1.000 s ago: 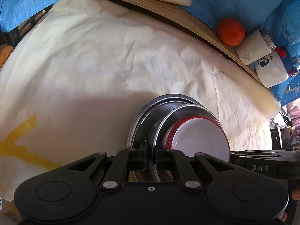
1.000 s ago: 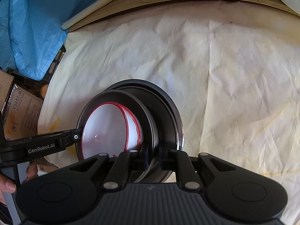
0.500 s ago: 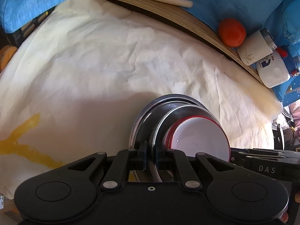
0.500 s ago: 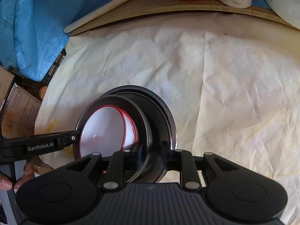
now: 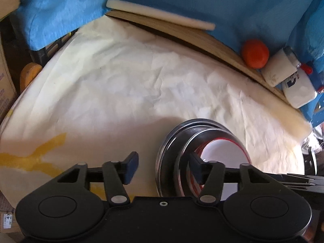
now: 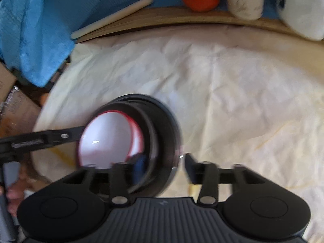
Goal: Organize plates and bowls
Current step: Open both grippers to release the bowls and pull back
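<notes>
Creased cream sheet (image 5: 125, 85) over a table, blue cloth (image 5: 66, 10) behind; one nested stack (image 5: 190, 141) sits on it.

Both our grippers stand wide open, holding nothing. The left gripper (image 5: 164, 167) straddles the stack's near rim: steel plates (image 5: 169, 154) lie between the fingers, and the red-rimmed white bowl (image 5: 224, 154) sits past the right finger. The right gripper (image 6: 163, 167) straddles the opposite rim, bowl (image 6: 105, 139) at its left finger, right finger just outside the plates (image 6: 168, 133). We judge stacking done and the stack released. We see no loose dishes; the orange (image 5: 255, 53) and cups (image 5: 280, 69) at the far edge are apart from it. Withdrawal remains.
</notes>
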Demonstrator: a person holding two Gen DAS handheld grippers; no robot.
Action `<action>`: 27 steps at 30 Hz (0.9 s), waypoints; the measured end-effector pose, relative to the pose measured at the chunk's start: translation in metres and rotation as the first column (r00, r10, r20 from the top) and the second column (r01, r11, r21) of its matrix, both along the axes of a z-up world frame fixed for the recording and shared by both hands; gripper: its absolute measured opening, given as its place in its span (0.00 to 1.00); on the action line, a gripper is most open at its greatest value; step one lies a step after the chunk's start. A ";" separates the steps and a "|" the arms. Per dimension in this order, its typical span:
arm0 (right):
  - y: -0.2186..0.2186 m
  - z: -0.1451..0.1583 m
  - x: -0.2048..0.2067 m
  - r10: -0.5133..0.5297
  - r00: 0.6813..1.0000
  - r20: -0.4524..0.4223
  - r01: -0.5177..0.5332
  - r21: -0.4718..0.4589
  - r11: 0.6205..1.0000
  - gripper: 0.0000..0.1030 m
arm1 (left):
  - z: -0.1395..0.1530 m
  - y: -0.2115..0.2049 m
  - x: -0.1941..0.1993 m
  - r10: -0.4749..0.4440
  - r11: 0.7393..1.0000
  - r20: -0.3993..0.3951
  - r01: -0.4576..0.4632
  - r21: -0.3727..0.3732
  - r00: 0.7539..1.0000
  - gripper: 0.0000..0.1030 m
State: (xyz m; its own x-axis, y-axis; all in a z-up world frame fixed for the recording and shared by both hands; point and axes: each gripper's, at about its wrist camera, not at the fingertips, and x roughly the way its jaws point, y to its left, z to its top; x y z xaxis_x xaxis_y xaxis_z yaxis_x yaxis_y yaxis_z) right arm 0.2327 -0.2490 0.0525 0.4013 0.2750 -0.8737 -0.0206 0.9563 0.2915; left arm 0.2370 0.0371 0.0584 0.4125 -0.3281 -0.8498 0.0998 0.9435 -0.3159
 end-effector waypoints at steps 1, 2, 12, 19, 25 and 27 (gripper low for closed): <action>-0.001 0.000 -0.003 0.000 1.000 0.021 0.000 -0.004 1.000 0.59 | 0.001 0.001 -0.002 0.004 1.000 0.011 -0.004 0.004 1.000 0.60; -0.003 0.000 -0.006 -0.001 1.000 0.031 0.000 0.005 1.000 0.62 | 0.002 0.001 -0.004 0.007 1.000 0.024 -0.007 0.012 1.000 0.62; -0.014 0.005 -0.035 -0.033 0.991 0.131 0.028 0.037 0.999 0.82 | 0.015 0.003 -0.037 0.024 0.997 0.178 -0.036 0.065 0.984 0.78; -0.012 0.007 -0.064 -0.052 0.949 0.312 0.033 0.065 0.997 0.91 | 0.019 0.002 -0.072 0.028 0.993 0.327 -0.065 0.102 0.945 0.92; -0.011 -0.004 -0.091 -0.076 0.887 0.455 0.052 0.067 0.996 0.96 | 0.014 -0.004 -0.106 0.004 0.988 0.452 -0.073 0.134 0.892 0.99; -0.012 -0.007 -0.100 -0.085 0.866 0.493 0.055 0.074 0.996 0.98 | 0.011 -0.006 -0.117 0.007 0.987 0.486 -0.083 0.134 0.874 0.99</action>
State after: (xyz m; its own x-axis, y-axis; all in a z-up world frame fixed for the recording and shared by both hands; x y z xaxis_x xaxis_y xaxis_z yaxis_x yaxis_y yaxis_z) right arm 0.1326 -0.2607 0.0455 0.7968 0.2722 -0.5394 -0.1099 0.9432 0.3137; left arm 0.1202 0.0311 0.0696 0.7950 -0.1871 -0.5770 0.1603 0.9822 -0.0977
